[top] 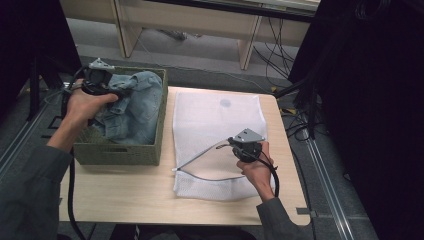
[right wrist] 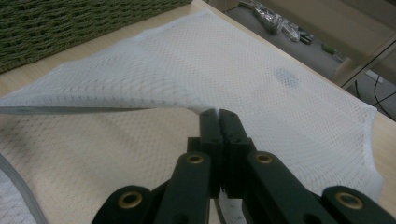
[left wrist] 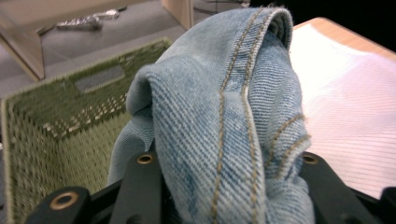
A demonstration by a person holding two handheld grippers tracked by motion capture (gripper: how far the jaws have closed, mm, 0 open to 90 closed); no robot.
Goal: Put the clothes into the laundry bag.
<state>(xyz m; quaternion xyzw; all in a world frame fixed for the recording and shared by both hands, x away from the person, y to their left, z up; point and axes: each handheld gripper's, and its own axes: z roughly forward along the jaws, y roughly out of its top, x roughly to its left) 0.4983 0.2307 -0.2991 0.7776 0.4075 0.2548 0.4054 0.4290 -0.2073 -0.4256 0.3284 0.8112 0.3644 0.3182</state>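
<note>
Near right on the bench (top: pixel 125 195): right gripper (top: pixel 231 143) with jaws pressed together on the upper layer of the mesh bag (top: pixel 215 120), pinching it at the rim and holding it raised off the lower layer. Bag mouth thus open toward the left, its grey zip edge curving along the near left corner. Rest of the bag flat, reaching to the far edge of the bench, a small dark spot near its far end. Nothing visible inside the bag as far as the mesh allows.

Farther left: green woven basket (top: pixel 120 152) at the left edge of the bench, just beside the bag. Left gripper (top: pixel 116 86) above the basket's far part, jaws partly closed and pinching a thick fold of the jeans (top: pixel 132 107); in the left gripper view denim (left wrist: pixel 224 140) bunched between the two black jaws, seam stitching running up over the fold. Jeans gripped and lifted at one end, most of the cloth hanging down inside the basket, draped against its right wall.

Judged progress: early to middle. Done: bag opened and held, jeans seized and partly raised. Left: drawing the jeans fully clear of the basket, carrying them right to the open mouth, feeding them in, and probably zipping the bag shut. No part of the jeans at the bag yet.
</note>
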